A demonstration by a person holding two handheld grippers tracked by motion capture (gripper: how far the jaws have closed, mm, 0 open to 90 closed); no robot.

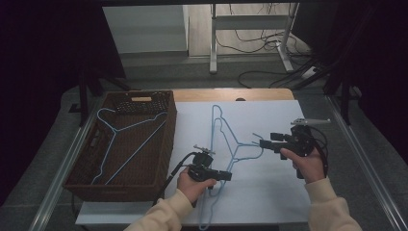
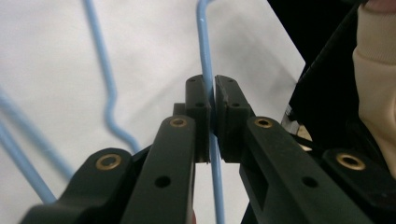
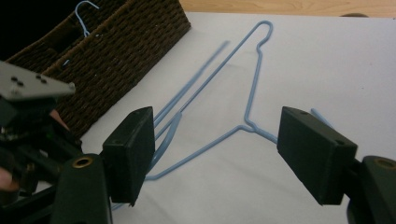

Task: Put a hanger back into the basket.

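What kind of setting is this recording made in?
Probably a lab or data-collection workspace, not a home: a white work table edged by metal rails, loose cables on the floor behind it, and dark curtains around. Blue wire hangers and a wicker basket look staged.

Dim high view, dark edges; gripper views brighter, slightly blurred.

Table (image 1: 269, 94) with a wooden top showing along its far edge, covered by a white sheet (image 1: 274, 192). On the sheet, a dark woven basket (image 1: 159, 159) stands at the left side; just right of the basket lie light-blue wire hangers (image 1: 226, 139), hooks pointing to the far edge.
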